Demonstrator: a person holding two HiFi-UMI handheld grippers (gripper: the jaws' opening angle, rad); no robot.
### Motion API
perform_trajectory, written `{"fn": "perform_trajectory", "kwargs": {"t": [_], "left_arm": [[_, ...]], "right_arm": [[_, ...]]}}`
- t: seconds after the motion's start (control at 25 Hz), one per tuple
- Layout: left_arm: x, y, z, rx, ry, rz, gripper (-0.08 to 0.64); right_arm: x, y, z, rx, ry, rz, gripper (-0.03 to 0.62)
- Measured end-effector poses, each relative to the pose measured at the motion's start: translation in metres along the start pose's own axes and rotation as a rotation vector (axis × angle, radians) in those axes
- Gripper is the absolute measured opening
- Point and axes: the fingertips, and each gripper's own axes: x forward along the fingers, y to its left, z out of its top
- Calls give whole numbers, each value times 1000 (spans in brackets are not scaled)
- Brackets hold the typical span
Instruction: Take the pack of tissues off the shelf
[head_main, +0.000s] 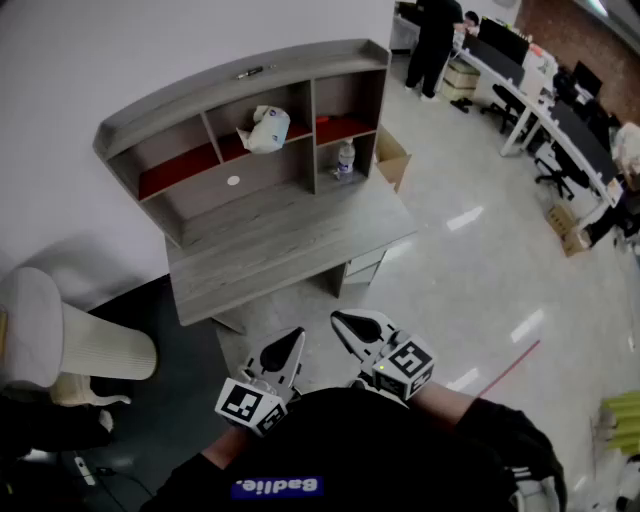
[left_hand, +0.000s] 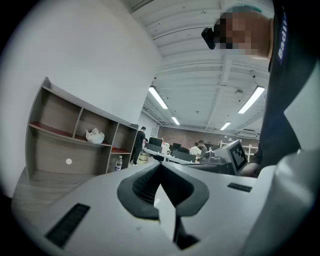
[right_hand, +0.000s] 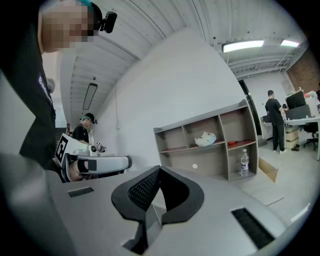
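Pack of tissues (head_main: 265, 128) lies well beyond left tongs (head_main: 292, 340) and right tongs (head_main: 345, 322)

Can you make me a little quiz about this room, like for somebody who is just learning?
1. Pick one. Where is the pack of tissues?
A) on the floor
B) in the middle upper compartment of the shelf
C) between a gripper's jaws

2. True or false: the water bottle stands in the right-hand compartment of the shelf, below the red board.

3. Fill the gap: the left gripper and the right gripper are both far from the shelf, and their jaws are ____.

Key: 1 B. 2 true. 3 shut.
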Motion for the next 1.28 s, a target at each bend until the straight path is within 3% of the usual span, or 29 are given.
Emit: {"fn": "perform_trajectory", "kwargs": {"t": [0.72, 1.28], "left_arm": [[-8, 13, 4, 9, 2, -24, 2], [-35, 50, 20, 9, -29, -29, 2]], "right_arm": [[16, 9, -3, 1, 7, -16, 29], [59, 34, 0, -13, 0, -26, 29]]}}
